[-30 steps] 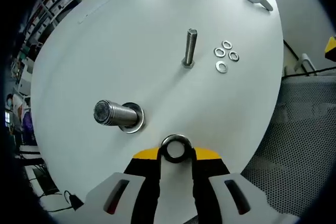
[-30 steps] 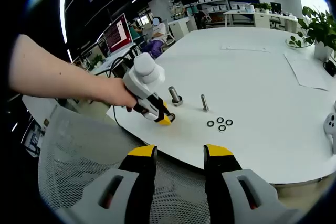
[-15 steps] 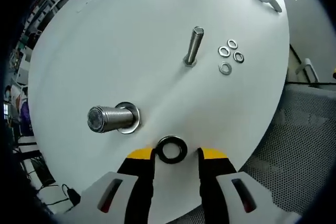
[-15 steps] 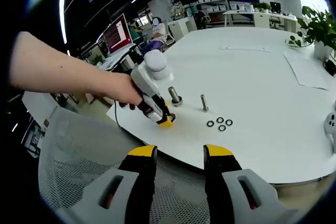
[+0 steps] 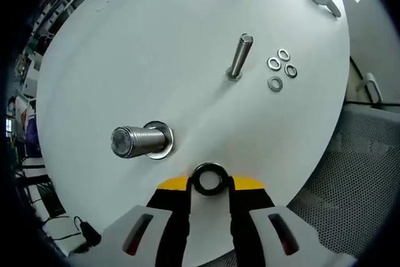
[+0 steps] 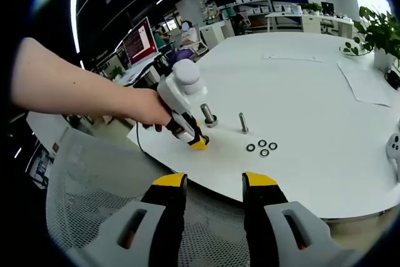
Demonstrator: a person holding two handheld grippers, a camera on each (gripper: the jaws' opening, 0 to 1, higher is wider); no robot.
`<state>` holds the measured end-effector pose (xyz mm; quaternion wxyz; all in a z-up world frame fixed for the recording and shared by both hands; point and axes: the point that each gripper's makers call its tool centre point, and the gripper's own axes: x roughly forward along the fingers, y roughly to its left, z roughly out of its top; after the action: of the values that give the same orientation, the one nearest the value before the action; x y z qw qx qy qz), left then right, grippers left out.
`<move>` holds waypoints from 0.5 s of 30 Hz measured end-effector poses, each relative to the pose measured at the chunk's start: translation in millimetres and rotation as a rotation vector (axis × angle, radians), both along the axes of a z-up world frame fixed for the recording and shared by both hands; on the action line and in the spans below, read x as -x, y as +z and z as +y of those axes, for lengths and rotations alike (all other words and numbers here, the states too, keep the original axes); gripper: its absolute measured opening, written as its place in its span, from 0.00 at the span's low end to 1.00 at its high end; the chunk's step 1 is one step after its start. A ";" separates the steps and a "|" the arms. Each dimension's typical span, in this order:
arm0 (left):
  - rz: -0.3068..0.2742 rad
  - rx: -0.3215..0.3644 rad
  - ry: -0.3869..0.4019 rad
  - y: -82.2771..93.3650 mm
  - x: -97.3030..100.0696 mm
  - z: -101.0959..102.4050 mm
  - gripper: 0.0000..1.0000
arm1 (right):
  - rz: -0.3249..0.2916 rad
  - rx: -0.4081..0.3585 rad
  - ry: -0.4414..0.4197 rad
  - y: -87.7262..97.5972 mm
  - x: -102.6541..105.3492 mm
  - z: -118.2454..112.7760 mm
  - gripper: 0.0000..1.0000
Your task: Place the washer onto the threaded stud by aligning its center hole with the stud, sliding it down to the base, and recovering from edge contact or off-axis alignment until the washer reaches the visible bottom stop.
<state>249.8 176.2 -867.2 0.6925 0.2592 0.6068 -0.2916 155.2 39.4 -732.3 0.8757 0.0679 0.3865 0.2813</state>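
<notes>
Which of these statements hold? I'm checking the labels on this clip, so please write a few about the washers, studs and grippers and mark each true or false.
1. The left hand-held gripper holds a dark washer between its jaws. True.
2. Four loose washers lie on the white table beside the thin stud. True.
3. The held washer is already threaded on the thick stud. False: it is at the gripper tips, apart from that stud.
4. The right hand-held gripper is shut on a washer. False: its jaws stand apart with nothing between them.
5. The thick stud has a washer at its base. True.
</notes>
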 end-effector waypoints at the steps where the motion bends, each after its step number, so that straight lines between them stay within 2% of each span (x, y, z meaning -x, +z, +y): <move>1: -0.001 0.000 0.001 -0.1 -0.1 -0.3 0.21 | 0.000 0.000 0.000 -0.1 0.0 0.0 0.38; 5: -0.009 0.014 0.021 0.7 0.0 1.3 0.20 | 0.000 0.000 0.001 -0.3 -0.3 0.1 0.38; 11: -0.046 0.045 -0.007 2.1 1.5 1.8 0.19 | 0.000 -0.003 -0.001 0.3 -0.7 0.1 0.38; 15: -0.057 0.018 -0.055 3.4 3.1 9.0 0.19 | 0.000 -0.004 -0.003 0.1 -0.9 -0.1 0.38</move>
<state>246.7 185.2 -863.8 0.7037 0.2776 0.5768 -0.3085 156.1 39.3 -732.3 0.8760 0.0702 0.3857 0.2810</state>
